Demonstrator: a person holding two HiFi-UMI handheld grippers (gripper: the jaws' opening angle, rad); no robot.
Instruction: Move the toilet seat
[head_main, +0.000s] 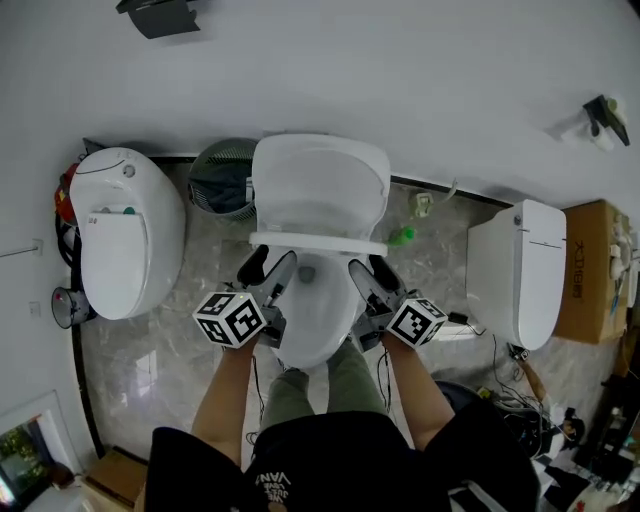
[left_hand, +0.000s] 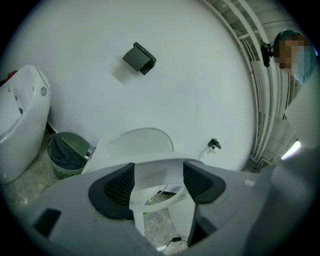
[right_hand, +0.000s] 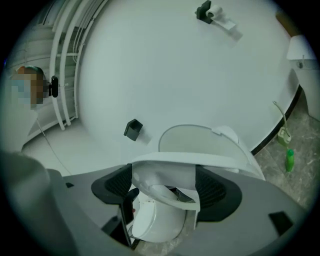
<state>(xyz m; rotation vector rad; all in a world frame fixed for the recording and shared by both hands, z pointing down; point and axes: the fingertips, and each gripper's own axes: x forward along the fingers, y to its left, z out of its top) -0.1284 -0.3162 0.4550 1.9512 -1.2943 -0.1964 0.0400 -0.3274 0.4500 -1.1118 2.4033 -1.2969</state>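
The white ceramic toilet (head_main: 312, 335) stands in the middle of the grey marble floor (head_main: 150, 350), its back to the white wall (head_main: 400, 70). Another white toilet (head_main: 130, 230) sits to its left and a third (head_main: 520, 270) to its right, with a green wire wastebasket (head_main: 222, 180) at the far left corner.

Its rounded white lid (head_main: 320, 185) is tipped up towards the wall. The white plastic toilet seat (head_main: 318, 243) is hinged on that same far side and is raised partway. Its front edge shows as a pale bar running left to right, above the open bowl and in front of the lid.

The left gripper (head_main: 270, 268) holds the seat's left limb and the right gripper (head_main: 372, 272) its right limb, both reaching in from the near side. In each gripper view the seat ring lies between the dark ribbed pads, which press on it from either side, so both tools look to be pinching the seat rather than merely bracketing it.

Everything turns on the hinge line, which lies far from the grippers and parallel to the bar they carry. Since each arm is equally close to its own side, the seat should swing evenly only if both travel together, whether onward to the lid or down to the bowl. I cannot tell which way is intended.
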